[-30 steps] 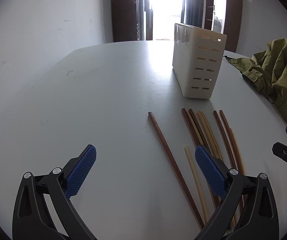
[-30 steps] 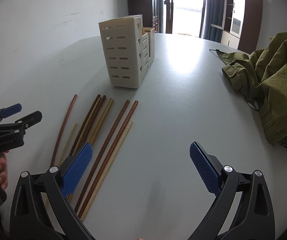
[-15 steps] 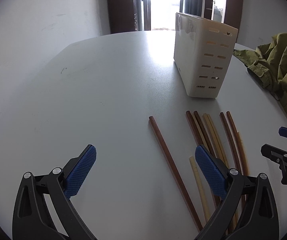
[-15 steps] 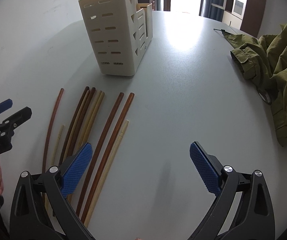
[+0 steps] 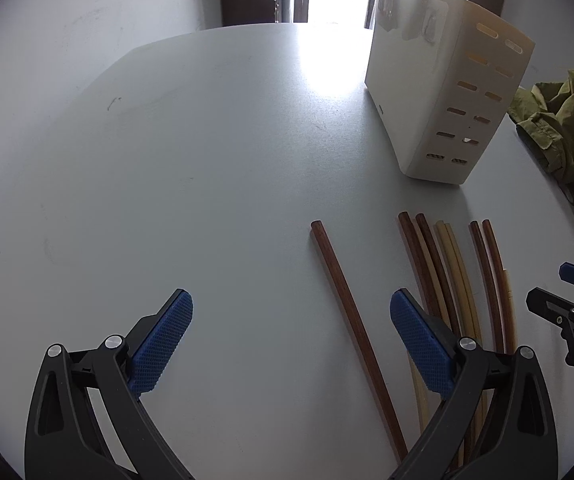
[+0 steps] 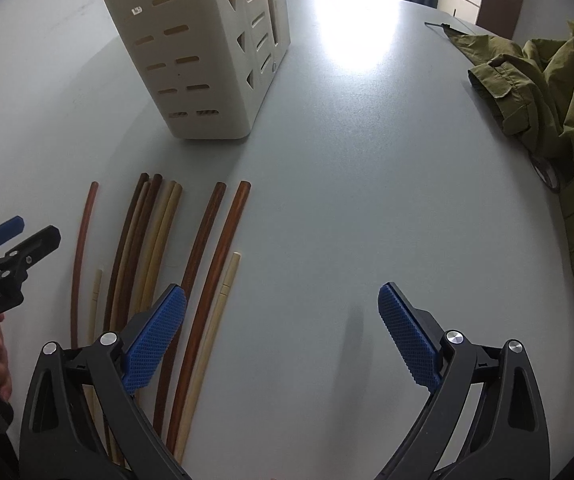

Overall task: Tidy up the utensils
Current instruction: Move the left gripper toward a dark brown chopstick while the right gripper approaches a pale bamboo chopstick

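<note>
Several brown and pale chopsticks (image 5: 443, 276) lie side by side on the white table, just in front of a cream slotted utensil holder (image 5: 439, 96). One brown chopstick (image 5: 351, 324) lies apart to the left, between my left fingers. My left gripper (image 5: 291, 336) is open and empty above the table. In the right wrist view the chopsticks (image 6: 155, 256) lie at lower left before the holder (image 6: 203, 48). My right gripper (image 6: 283, 336) is open and empty, its left finger over the chopsticks.
An olive green jacket (image 6: 547, 92) lies crumpled on the right side of the table, also showing in the left wrist view (image 5: 567, 132). The table edge (image 5: 135, 52) curves at far left. Dark cabinets and a bright doorway stand behind.
Both grippers have moved forward and lower toward the chopsticks and the holder, which now look bigger. Both stay open.
</note>
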The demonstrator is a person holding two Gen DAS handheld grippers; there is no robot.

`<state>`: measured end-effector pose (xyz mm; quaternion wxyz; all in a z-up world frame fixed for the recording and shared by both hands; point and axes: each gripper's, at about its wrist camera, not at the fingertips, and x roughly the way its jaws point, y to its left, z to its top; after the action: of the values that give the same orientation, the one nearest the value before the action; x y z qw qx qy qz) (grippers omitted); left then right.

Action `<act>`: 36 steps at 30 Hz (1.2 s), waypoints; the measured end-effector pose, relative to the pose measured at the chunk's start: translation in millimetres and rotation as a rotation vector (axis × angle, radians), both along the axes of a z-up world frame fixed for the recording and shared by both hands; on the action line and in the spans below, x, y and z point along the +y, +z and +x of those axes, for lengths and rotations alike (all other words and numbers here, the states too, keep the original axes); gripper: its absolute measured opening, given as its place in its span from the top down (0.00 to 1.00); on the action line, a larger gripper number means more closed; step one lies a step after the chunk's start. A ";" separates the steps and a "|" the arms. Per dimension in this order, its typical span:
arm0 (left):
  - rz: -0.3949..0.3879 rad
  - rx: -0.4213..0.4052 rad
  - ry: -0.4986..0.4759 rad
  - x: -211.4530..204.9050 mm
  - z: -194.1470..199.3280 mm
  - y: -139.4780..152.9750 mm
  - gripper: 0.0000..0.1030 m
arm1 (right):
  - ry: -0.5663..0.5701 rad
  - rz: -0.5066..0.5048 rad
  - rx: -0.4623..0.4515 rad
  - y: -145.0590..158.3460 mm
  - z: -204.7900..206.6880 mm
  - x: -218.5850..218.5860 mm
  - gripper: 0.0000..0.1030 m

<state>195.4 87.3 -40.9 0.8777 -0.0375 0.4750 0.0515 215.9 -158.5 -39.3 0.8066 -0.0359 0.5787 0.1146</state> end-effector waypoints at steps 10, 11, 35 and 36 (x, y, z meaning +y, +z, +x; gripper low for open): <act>-0.018 0.033 0.024 7.5 12.4 -5.4 0.07 | -0.033 0.001 0.027 -11.2 13.5 -1.7 0.12; -0.022 0.042 0.024 7.7 15.0 -6.4 0.07 | -0.032 -0.004 0.024 -11.0 14.8 -0.3 0.12; -0.004 0.148 0.026 10.9 46.7 -17.2 0.48 | 0.049 -0.098 0.019 -10.0 5.8 21.6 0.37; -0.005 0.153 0.026 10.4 47.2 -16.2 0.55 | 0.058 -0.096 0.024 -9.1 5.2 22.7 0.42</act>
<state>242.6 97.7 -57.1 0.8379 -0.0417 0.5404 0.0644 221.2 -135.7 -48.4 0.7932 -0.0900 0.5921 0.1102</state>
